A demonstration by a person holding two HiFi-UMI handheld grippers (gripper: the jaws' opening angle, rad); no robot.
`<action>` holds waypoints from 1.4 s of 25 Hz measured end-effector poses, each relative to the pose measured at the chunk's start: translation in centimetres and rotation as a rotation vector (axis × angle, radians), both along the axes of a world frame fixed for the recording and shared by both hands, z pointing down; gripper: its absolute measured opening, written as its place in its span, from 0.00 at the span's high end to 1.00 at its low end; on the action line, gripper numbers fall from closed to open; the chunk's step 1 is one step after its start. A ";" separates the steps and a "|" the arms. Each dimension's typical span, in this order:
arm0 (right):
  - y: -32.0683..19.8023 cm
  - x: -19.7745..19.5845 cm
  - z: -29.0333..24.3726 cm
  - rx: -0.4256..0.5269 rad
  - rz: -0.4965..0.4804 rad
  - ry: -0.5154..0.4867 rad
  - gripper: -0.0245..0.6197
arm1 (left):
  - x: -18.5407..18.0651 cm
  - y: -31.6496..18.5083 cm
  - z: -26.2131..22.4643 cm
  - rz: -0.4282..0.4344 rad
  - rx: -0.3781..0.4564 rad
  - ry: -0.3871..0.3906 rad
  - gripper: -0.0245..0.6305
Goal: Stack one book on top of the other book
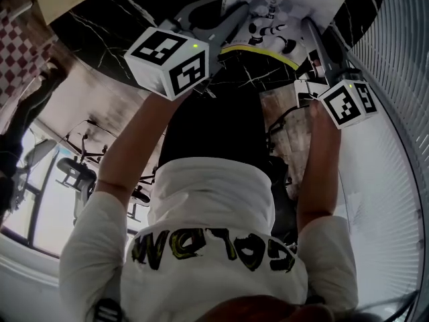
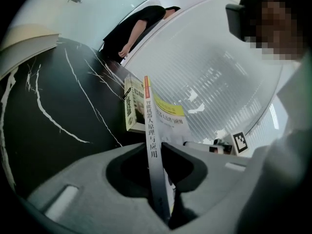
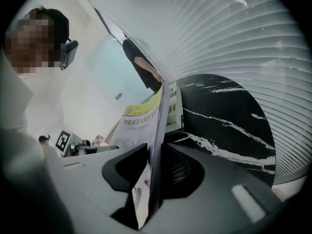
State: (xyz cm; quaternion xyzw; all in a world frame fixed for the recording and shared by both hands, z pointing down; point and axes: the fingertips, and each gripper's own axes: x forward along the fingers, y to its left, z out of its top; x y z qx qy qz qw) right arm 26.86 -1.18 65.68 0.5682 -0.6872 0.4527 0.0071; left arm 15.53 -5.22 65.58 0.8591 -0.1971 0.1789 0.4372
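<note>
While both clamp one book (image 1: pixel 281 12) | left tongs (image 2: pixel 153 150): on its spine | right tongs (image 3: pixel 155 150): on opposite edge

— What are we holding?
— A thin white book (image 1: pixel 281 19) with a yellow band and a robot on its cover. It faces up, pinched at its spine and at the opposite edge.
— And the other book (image 2: pixel 132 106)?
— We see it lying on the black table (image 2: pixel 58 130) just beyond.
</note>
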 end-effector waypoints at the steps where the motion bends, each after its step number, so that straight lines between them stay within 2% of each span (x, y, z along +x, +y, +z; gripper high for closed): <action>1: 0.0 -0.1 -0.2 0.006 0.002 -0.005 0.83 | 0.0 0.0 -0.1 -0.005 -0.008 0.010 0.84; 9: 0.3 -0.2 -1.3 0.029 0.021 -0.039 0.85 | 0.3 0.5 -1.3 -0.020 -0.019 0.042 0.86; 15: 4.4 0.8 -7.9 0.042 0.037 -0.022 0.85 | 2.0 4.5 -8.0 0.001 0.006 0.065 0.86; 17: 5.3 1.3 -8.7 0.045 0.039 -0.019 0.85 | 2.7 5.3 -8.7 0.004 0.013 0.064 0.86; 22: 1.5 -0.5 -5.1 0.052 0.024 -0.033 0.85 | 0.8 1.8 -5.2 -0.020 0.011 0.058 0.86; 35: 1.9 -1.9 -11.9 0.127 0.020 -0.028 0.85 | -0.7 2.3 -12.0 -0.038 0.043 0.088 0.86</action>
